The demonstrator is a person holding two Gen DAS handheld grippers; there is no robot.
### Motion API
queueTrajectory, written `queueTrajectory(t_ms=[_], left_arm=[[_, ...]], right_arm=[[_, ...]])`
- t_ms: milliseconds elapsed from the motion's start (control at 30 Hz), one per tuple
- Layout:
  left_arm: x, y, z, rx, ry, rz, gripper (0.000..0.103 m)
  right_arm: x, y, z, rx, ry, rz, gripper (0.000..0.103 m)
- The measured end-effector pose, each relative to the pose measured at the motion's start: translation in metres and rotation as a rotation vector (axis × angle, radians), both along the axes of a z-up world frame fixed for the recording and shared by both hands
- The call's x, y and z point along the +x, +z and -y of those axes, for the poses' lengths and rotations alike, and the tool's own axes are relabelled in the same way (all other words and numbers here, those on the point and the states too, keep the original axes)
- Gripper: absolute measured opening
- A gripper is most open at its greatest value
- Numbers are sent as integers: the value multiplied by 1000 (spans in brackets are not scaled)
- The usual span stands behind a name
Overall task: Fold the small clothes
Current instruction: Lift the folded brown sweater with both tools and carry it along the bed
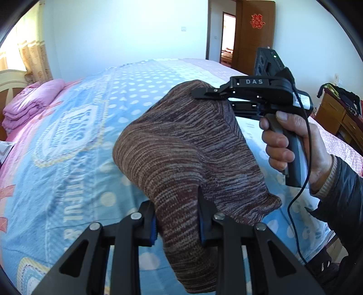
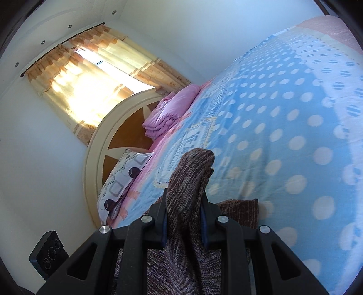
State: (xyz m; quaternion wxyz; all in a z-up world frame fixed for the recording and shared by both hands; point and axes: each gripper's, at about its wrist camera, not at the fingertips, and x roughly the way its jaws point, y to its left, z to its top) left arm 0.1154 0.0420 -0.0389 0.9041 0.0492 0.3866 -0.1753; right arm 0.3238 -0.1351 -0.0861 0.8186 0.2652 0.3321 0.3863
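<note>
Brown-striped knitwear (image 1: 181, 145) is clamped by both the left gripper (image 1: 177, 223) and the right gripper (image 1: 205, 94) — edges should be kept level and taut while lowered onto the bedspread (image 1: 68, 140).

The letters "DAS" were printed in pale capitals on the black top of the right gripper (image 1: 205, 94). Above and behind it, a red double-happiness character (image 1: 257, 20) was stuck on the brown wooden door (image 1: 245, 45). On the blue dotted bedspread (image 1: 74, 163), left of the gripper, the letters "UTIFUL &" could be read; the crest lettering beside them was illegible.
</note>
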Motion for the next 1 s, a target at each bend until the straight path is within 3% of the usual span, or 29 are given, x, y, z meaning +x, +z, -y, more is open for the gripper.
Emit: queueTrajectory(t_ms=[600,1000], left_arm=[[-22,1,-85,1,169,46,27],[-41,1,-119,11,260,68,27]], right_arm=[[13,18,-125,-8,174,26,22],[15,20,-194,-20,269,19,22]])
